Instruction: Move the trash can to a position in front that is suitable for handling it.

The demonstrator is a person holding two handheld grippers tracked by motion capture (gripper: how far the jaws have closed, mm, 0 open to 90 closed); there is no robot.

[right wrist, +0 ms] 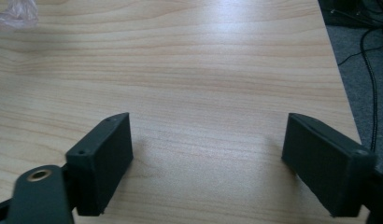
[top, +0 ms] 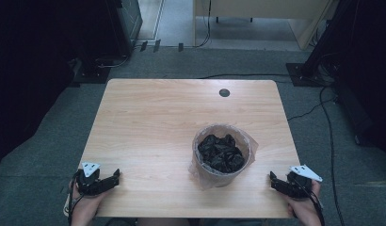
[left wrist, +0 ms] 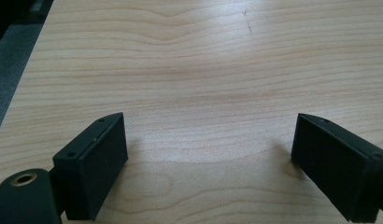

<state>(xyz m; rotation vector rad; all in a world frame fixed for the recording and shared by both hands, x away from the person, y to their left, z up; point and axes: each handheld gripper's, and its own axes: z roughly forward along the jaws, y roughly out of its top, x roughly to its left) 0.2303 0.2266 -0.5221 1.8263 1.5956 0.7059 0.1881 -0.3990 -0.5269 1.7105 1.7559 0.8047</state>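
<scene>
The left gripper's (left wrist: 208,154) two black fingers (left wrist: 94,163) stand spread wide apart with nothing between them, only bare pale wood grain showing in the gap. The right gripper's (right wrist: 208,154) black fingers (right wrist: 103,158) are likewise spread wide and hold nothing. In the high view the left gripper (top: 116,176) rests low at the near left corner of the light wooden worktop (top: 148,122), held in a hand (top: 83,207), and the right gripper (top: 272,178) sits at the near right corner in the other hand (top: 305,209), both pointing inward toward each other. Between them, nearer the right gripper but well apart from both, stands a small round bin lined with a clear plastic bag (top: 222,157) and filled with crumpled black plastic (top: 221,153). A scrap of the clear bag (right wrist: 17,11) shows at the far left of the right gripper view. A dark round cable hole (top: 224,92) lies near the worktop's far edge.
</scene>
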